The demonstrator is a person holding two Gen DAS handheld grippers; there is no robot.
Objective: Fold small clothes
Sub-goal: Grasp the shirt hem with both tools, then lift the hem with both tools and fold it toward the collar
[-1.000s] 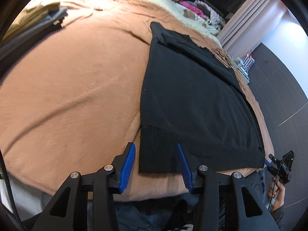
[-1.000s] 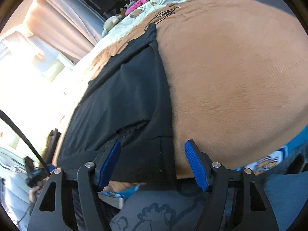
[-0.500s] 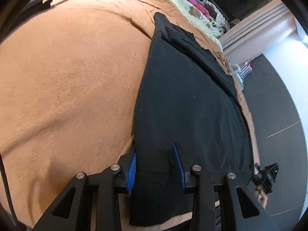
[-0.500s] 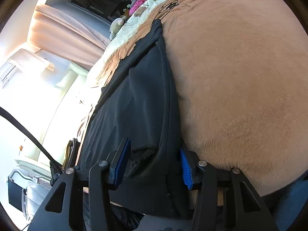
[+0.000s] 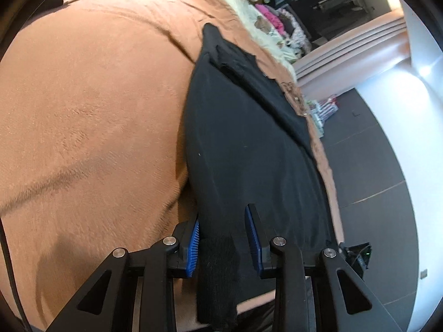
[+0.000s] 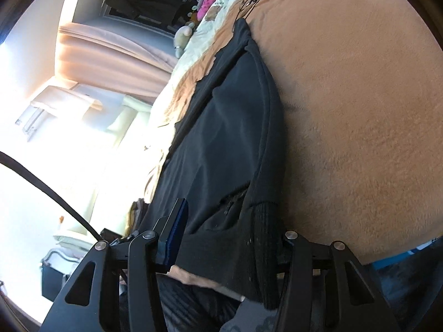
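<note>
Both grippers angled downward at the near hem of the black garment (image 5: 249,138) on the bed's tan blanket (image 5: 91,127). Left gripper (image 5: 224,238) partly closed, ribbed hem corner between its blue pads. Right gripper (image 6: 229,238) likewise, clamped over the opposite hem corner. Compared with a second ago: jaws narrower, hem now inside them rather than ahead. Garment lying flat, long axis running away from the hem toward the far pillows (image 5: 249,8).

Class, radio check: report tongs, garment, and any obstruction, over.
Left tongs clamped on the black garment at its ribbed hem corner. Right tongs astride the hem's other corner. Garment flat on the tan blanket. Nothing in the way.
</note>
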